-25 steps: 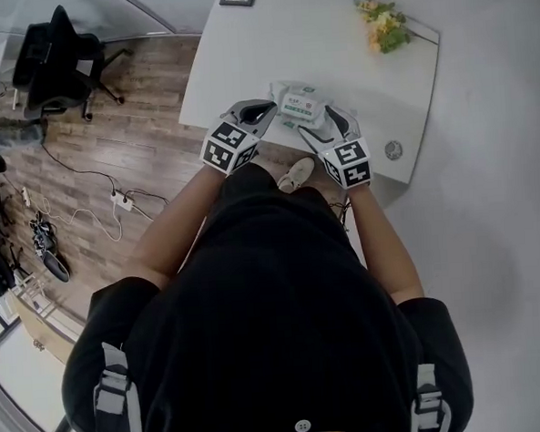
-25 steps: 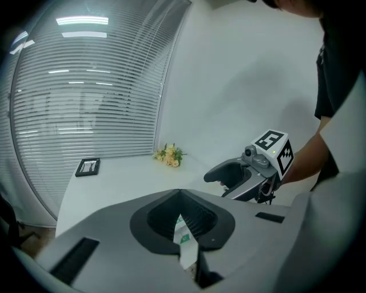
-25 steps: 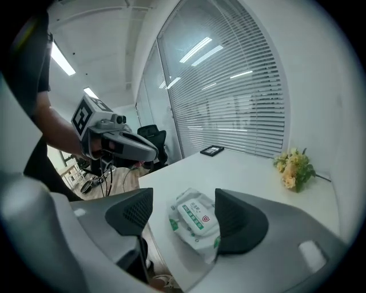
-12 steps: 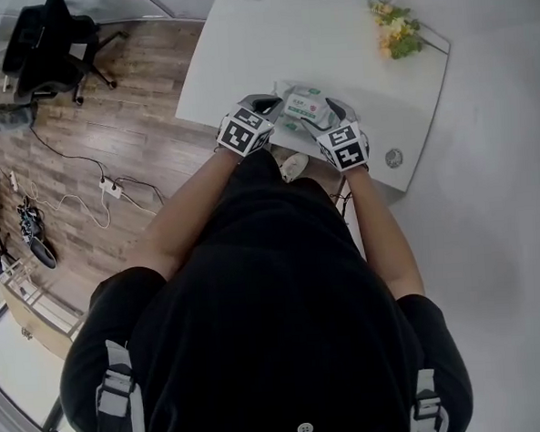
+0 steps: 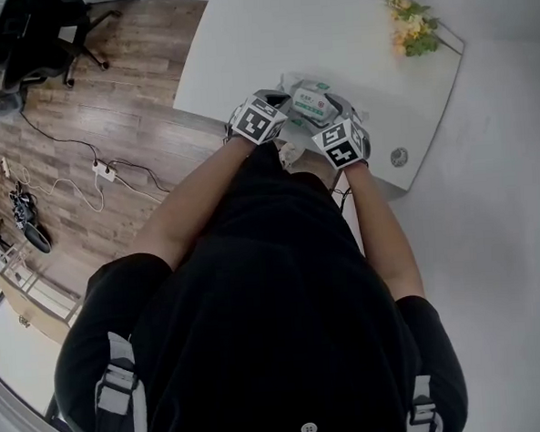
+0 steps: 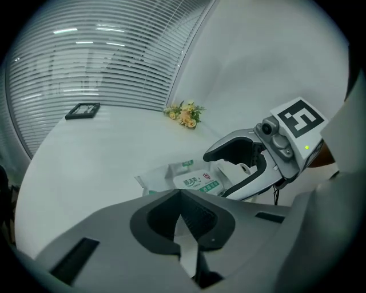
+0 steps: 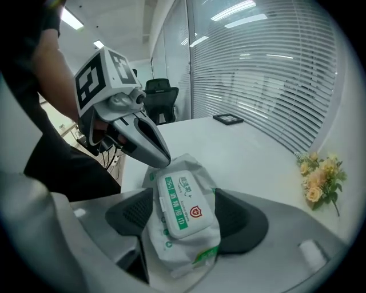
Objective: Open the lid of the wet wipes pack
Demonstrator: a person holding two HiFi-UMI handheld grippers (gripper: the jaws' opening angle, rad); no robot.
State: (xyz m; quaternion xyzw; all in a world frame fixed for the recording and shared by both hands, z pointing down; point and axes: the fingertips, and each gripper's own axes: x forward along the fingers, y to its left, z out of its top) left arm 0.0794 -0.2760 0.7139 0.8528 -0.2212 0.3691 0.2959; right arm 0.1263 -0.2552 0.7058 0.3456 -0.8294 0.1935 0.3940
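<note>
White table (image 5: pixel 269 46) holds wet wipes pack (image 7: pixel 180 253); lid (image 7: pixel 186 206) reads "75%".

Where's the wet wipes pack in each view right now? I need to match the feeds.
Head view: wet wipes pack at upper centre, by the near edge of the white table.
Left gripper view: just below centre, label visible.
Right gripper view: lower centre, lid facing the camera.
Shared landmark: the yellow flowers on the table.
</note>
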